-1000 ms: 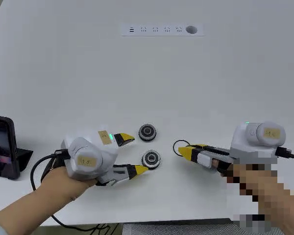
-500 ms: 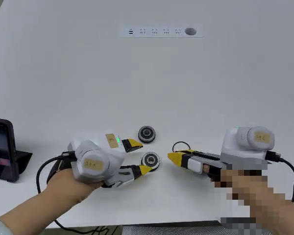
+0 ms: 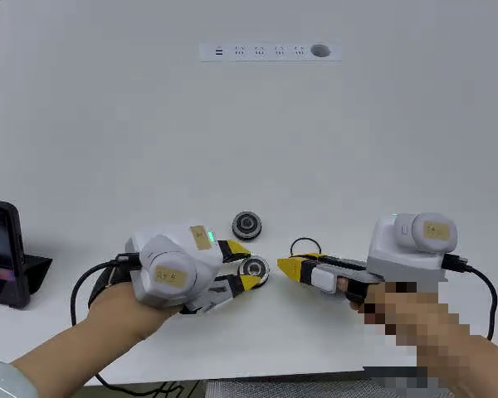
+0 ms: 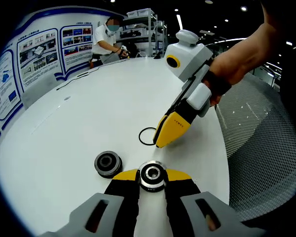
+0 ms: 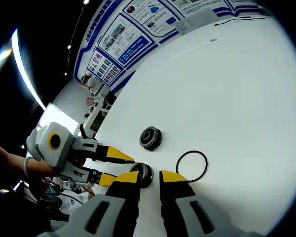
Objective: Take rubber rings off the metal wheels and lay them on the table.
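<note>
Two metal wheels lie on the white table (image 3: 232, 141). My left gripper (image 3: 245, 265) is shut on the nearer wheel (image 3: 254, 268), which sits between its yellow fingertips (image 4: 125, 175) in the left gripper view, wheel (image 4: 152, 175). The other wheel (image 3: 246, 224) (image 4: 108, 163) (image 5: 151, 138) lies free just beyond. A thin black rubber ring (image 3: 305, 246) (image 4: 148, 136) (image 5: 192, 164) lies flat on the table. My right gripper (image 3: 289, 267) (image 5: 149, 177) points at the held wheel (image 5: 142, 173), its jaws a narrow gap apart with nothing between them.
A white power strip (image 3: 270, 51) lies at the far side of the table. A dark screen on a stand (image 3: 2, 261) is at the left edge. A black cable (image 3: 79, 286) trails from the left gripper. The table's front edge runs close below both hands.
My left gripper has moved right and closed around the nearer wheel. My right gripper has slid left past the laid-down ring toward that wheel.
</note>
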A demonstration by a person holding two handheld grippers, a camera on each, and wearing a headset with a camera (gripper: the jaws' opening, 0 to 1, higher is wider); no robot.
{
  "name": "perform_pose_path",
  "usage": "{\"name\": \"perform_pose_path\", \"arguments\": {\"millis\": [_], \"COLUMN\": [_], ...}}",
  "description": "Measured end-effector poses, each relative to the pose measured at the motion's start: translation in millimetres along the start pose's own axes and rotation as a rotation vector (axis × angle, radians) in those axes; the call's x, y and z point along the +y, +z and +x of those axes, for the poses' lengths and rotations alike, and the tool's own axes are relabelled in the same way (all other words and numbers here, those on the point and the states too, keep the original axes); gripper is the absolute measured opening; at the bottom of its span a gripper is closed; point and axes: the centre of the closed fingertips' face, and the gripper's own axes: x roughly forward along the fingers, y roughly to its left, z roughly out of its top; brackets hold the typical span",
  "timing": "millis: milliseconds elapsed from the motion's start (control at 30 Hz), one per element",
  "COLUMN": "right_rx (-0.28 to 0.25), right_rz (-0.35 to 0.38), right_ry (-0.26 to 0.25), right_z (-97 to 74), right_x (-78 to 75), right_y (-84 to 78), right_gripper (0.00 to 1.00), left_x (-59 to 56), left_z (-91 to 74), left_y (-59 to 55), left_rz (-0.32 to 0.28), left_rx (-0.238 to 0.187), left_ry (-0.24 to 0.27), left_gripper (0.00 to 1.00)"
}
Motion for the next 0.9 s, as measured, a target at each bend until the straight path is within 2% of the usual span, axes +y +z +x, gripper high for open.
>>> {"name": "perform_pose_path", "arguments": {"millis": [367,900], "right_rx": [0.004,0.026], "right_rz": [0.008,0.047], "right_ry": [0.004,0.048], "right_z": [0.6,15.9], "right_x": [1.2,6.7], "right_y": [-2.4,-6.0], "right_gripper": [0.16,0.18], "left_x": [-1.4,-1.2], "left_z": [4.1,4.2], "left_y": [-2.7,-2.8], "left_rz": [0.012,0.002], "left_rx": [0.023,0.017], "left_ry": [-0.011,-0.015], "left_gripper": [0.14,0.13]}}
